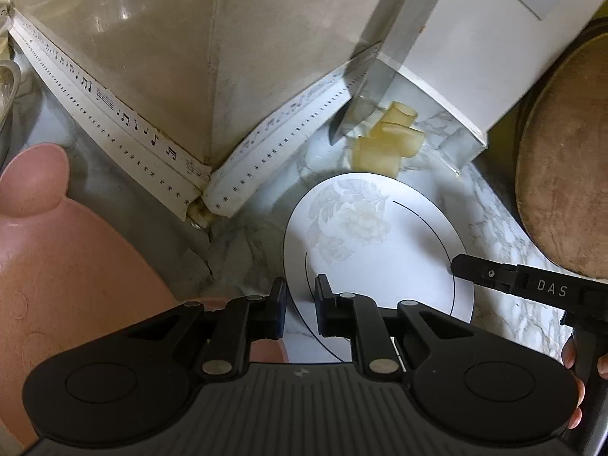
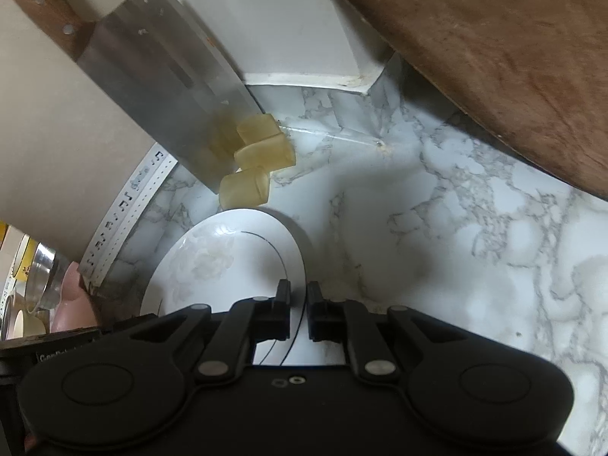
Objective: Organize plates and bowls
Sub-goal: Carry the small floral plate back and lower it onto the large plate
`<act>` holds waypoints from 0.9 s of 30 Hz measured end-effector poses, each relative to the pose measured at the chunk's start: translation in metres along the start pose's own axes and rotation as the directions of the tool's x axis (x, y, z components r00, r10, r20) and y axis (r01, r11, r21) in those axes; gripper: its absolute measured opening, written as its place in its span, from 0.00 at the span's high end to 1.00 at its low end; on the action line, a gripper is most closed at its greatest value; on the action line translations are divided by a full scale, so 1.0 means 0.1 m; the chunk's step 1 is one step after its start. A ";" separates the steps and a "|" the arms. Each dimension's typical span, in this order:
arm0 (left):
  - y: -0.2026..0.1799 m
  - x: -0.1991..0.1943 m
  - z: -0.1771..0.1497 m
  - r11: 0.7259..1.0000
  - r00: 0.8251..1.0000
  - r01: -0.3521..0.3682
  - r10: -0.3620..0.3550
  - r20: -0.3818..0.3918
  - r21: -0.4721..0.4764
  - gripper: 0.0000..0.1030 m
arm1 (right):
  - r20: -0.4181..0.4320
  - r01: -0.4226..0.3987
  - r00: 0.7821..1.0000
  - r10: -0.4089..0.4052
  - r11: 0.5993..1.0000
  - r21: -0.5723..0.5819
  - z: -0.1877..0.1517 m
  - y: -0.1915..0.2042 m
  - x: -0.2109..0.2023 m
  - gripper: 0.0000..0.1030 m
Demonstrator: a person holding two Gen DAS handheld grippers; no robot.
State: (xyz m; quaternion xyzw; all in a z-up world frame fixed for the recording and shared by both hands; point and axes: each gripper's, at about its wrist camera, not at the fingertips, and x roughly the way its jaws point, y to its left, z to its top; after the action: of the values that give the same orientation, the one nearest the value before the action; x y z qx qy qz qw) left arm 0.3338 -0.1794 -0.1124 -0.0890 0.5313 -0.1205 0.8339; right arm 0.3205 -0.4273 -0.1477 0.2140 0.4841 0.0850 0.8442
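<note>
At the far left a pink plastic board with a rounded knob (image 1: 57, 250) lies on the grey-veined marble-pattern counter (image 2: 437, 247), beside a white trim strip printed with music notes (image 1: 114, 110) along the wall. Next comes the left gripper (image 1: 301, 304), its jaws drawn close and pinching the near-left rim of the white round china plate with a faint floral print and thin black line (image 1: 364, 243). The plate sits on the counter, near centre, just in front of three pale yellow translucent blocks (image 2: 258, 159) and a steel cleaver with a wooden handle (image 2: 159, 76) leaning at the back. To the right, the right gripper (image 2: 298, 304) has its jaws nearly together on the plate's right edge. Far right stands a round brown wooden board (image 2: 494, 57).

With both rims gripped, the plate is probably best lifted evenly, both hands rising together and kept level, drawing it nearward so it clears the blocks and the cleaver's blade.
</note>
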 end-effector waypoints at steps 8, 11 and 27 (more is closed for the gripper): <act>-0.02 -0.19 -0.09 0.999 0.999 0.043 -0.044 0.014 0.013 0.87 | 0.023 -0.015 1.000 0.015 1.000 0.017 -0.11 -0.01 -0.24 0.91; 0.00 -0.30 -0.14 0.998 0.998 0.054 -0.054 0.017 0.011 0.87 | 0.036 -0.017 0.999 0.017 1.000 0.014 -0.15 0.03 -0.34 0.91; 0.54 -1.02 -0.45 0.995 0.993 0.094 -0.092 0.073 -0.024 0.87 | 0.077 -0.073 0.994 0.073 0.997 -0.003 -0.43 0.67 -0.68 0.92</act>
State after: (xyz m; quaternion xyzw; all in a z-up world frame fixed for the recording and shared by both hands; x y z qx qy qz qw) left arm 0.2575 -0.0988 -0.0576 -0.1293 0.4979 -0.1484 0.8446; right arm 0.2531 -0.3795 -0.0836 0.2347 0.4433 0.1074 0.8584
